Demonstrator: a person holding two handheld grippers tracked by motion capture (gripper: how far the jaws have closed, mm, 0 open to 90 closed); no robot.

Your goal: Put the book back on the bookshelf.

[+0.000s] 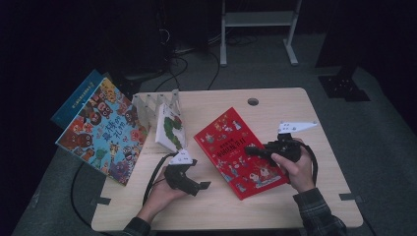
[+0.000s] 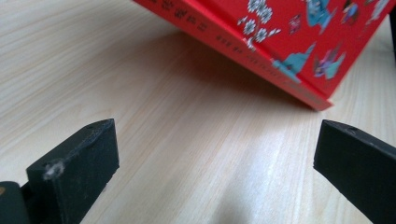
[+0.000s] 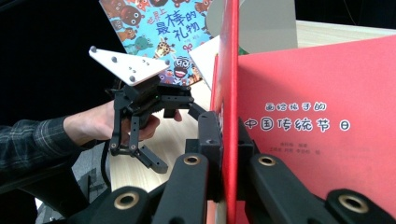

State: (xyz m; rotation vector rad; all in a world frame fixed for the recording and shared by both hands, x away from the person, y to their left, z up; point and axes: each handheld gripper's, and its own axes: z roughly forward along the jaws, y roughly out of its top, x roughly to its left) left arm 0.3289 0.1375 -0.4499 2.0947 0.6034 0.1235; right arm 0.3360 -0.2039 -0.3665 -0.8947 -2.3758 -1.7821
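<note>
The wooden table [image 1: 275, 206] is pale, with rounded corners and 1 small round hole [image 1: 253, 102] near its far edge. It stands on a grey carpet floor [image 1: 388, 142]. Behind it the room is very dark. A white metal frame [image 1: 258, 29] with 2 legs stands at the back, and black cables [image 1: 182, 66] lie on the floor.
</note>
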